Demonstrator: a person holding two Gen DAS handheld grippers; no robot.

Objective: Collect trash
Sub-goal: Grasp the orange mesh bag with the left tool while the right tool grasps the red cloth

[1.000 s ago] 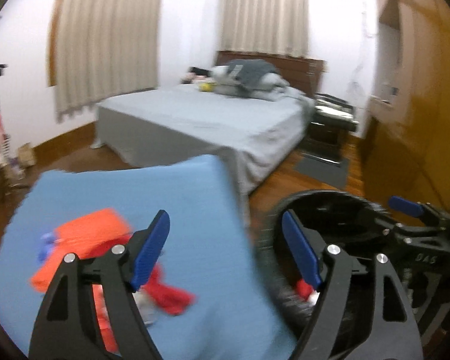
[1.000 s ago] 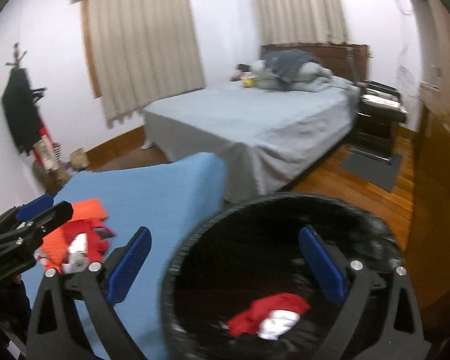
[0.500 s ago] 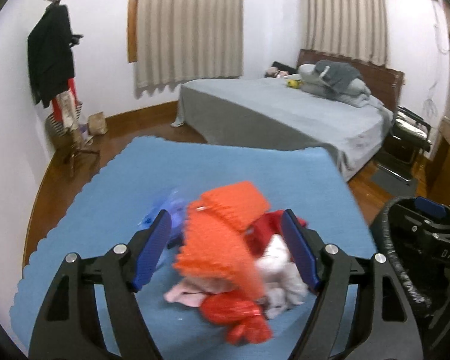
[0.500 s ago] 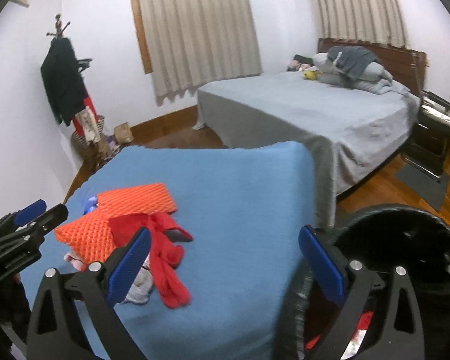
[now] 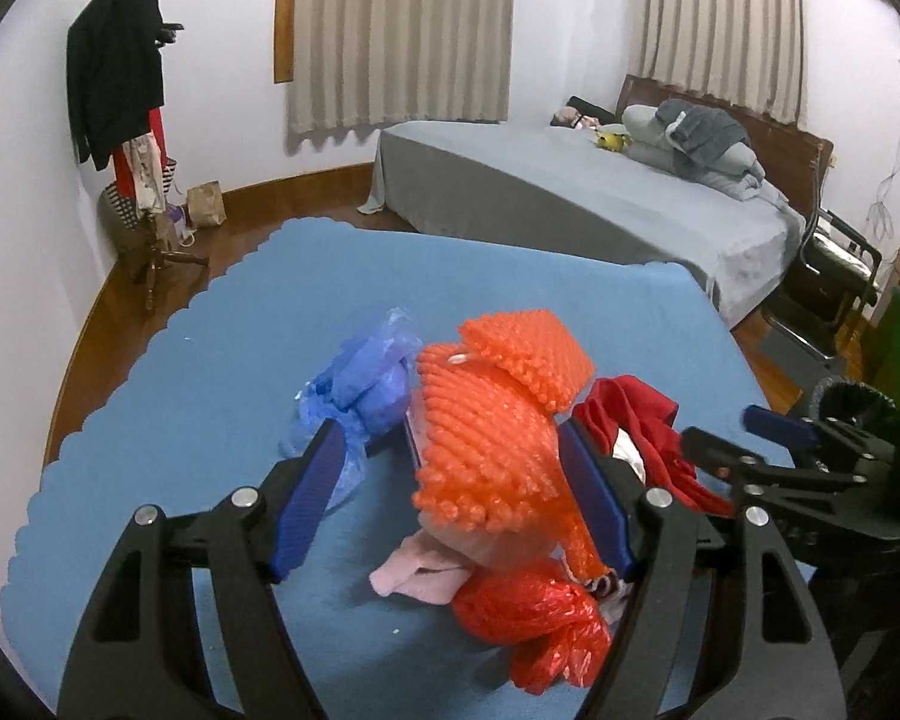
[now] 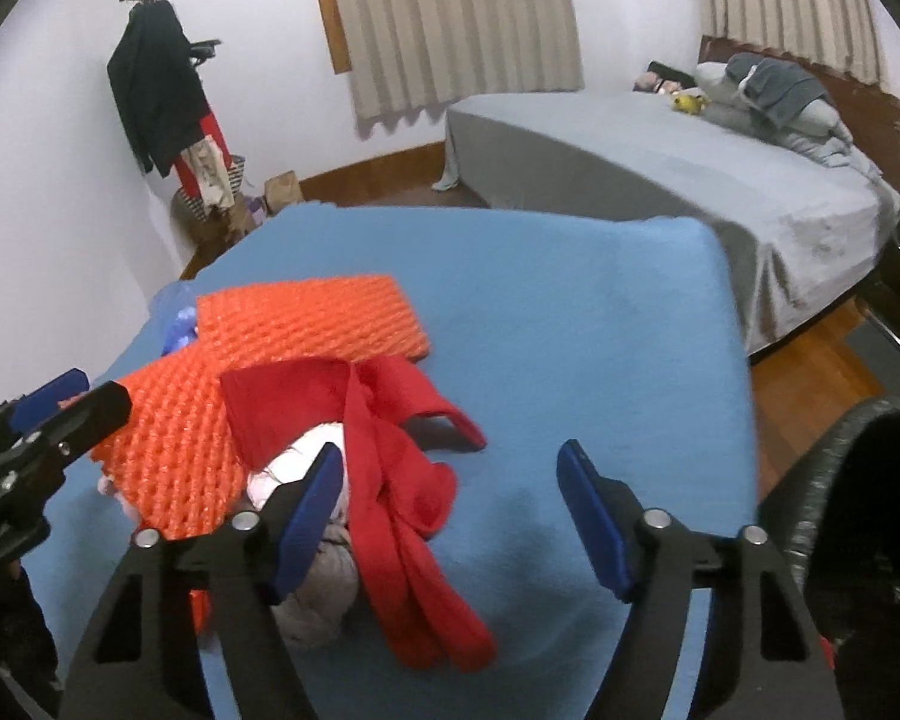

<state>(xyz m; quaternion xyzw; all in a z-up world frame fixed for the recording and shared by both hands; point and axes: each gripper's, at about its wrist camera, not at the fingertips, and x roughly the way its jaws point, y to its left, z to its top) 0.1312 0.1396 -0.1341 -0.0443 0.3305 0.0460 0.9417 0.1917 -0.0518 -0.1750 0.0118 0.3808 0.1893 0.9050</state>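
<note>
— Where is the trash lying?

— In a heap on my blue cloth-covered table (image 5: 210, 372), toward its near edge and left of its middle as my right wrist camera sees it. On top sits an orange bubble-wrap sheet (image 5: 492, 420), folded over itself. A crumpled blue plastic bag (image 5: 366, 390) lies just to its left, a red cloth strip (image 6: 390, 462) trails off its right side, and a red plastic bag (image 5: 528, 612) with a pale pink scrap (image 5: 414, 576) sits nearest the near edge. Some whitish crumpled stuff (image 6: 324, 588) is tucked under the red strip.

— What are your claws doing?

— My left gripper (image 5: 450, 498) is spread apart around the orange sheet; its right pad looks to be touching the sheet, its left pad stands clear, so nothing is clamped. My right gripper (image 6: 450, 516) is closing, with the red strip lying between its pads; the left pad is beside the whitish stuff, the right pad over bare cloth. It grasps nothing yet.

— And the bin?

— The black-lined bin (image 6: 858, 480) stands off the table's right edge, on the wooden floor.
</note>
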